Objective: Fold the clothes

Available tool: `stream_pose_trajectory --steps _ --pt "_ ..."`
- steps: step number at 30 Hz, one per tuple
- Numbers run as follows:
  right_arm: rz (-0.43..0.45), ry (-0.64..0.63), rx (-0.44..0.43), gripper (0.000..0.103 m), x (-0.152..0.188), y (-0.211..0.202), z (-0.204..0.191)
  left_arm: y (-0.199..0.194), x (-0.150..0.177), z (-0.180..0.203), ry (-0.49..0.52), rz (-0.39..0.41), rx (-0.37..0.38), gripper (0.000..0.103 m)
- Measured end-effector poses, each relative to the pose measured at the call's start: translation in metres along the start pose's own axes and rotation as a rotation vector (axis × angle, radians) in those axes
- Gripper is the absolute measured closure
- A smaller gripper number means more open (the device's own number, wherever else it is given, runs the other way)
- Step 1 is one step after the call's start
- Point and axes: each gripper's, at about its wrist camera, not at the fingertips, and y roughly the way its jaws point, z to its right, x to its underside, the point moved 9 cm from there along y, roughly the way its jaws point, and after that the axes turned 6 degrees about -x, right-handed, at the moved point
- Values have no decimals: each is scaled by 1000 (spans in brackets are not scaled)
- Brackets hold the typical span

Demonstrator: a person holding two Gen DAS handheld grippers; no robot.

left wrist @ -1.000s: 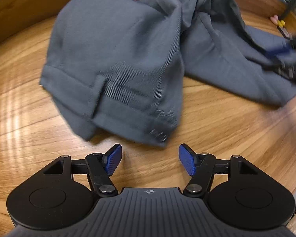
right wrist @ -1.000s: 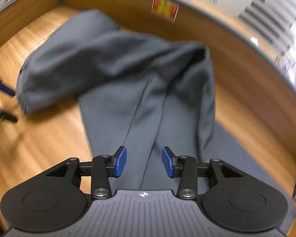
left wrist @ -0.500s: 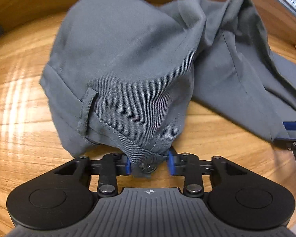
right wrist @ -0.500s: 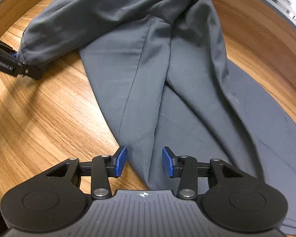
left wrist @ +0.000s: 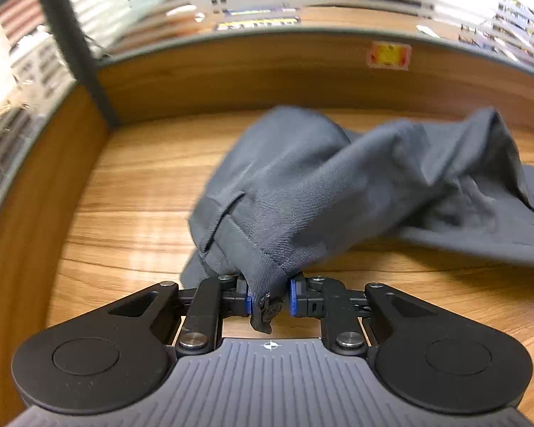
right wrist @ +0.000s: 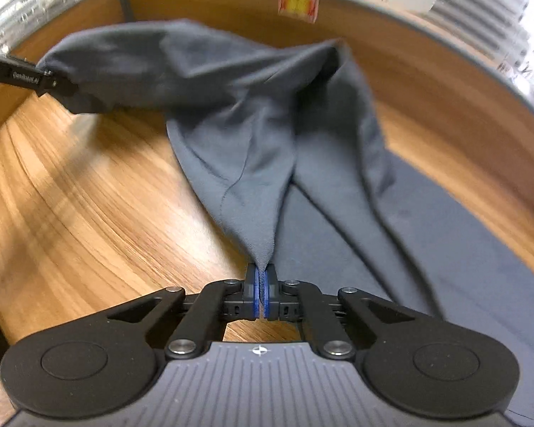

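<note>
Grey trousers sprawled across the wooden tabletop, partly lifted at two points. Left hand-held gripper closing on the waistband corner, with the button end bunched between the blue pads and poking out behind them. Right hand-held gripper pressed together on a thin pinch of fabric along a trouser leg, nearer the right side of the tabletop, with cloth tenting up from the pads. Between the two grips, a slack, twisted hump of cloth towards the far wall; the rest of the legs lying flat to the right.

Risks from here:
- Thick waistband seam and button slipping from the left pads, since only the very corner sits in the grip.
- Right pinch possibly holding a single layer only, hard to judge through the motion blur, leaving the under layer dragging behind and creasing.
- Twist in the middle locking into the fold if raised unevenly.
</note>
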Motion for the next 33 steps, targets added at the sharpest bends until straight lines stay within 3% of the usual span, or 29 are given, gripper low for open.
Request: stream_pose_trajectory --steps 6,11,18,25,30,33 --pt "-11 -2 -24 101 -15 -57 11 -37 -24 -44 30 12 -17 83" --pt "12 -25 54 101 -42 -68 40 -19 -51 -58 52 2 -17 83" --pt "-66 -81 134 101 -76 10 82 51 -80 -46 92 -53 7 83" --pt "-161 -62 138 100 -87 80 117 119 -87 -35 138 -128 32 82" --pt "-199 -59 130 100 -87 105 129 148 -82 -28 166 -162 43 80" --pt "-207 -56 125 99 -88 109 133 162 -79 -28 154 -198 52 73"
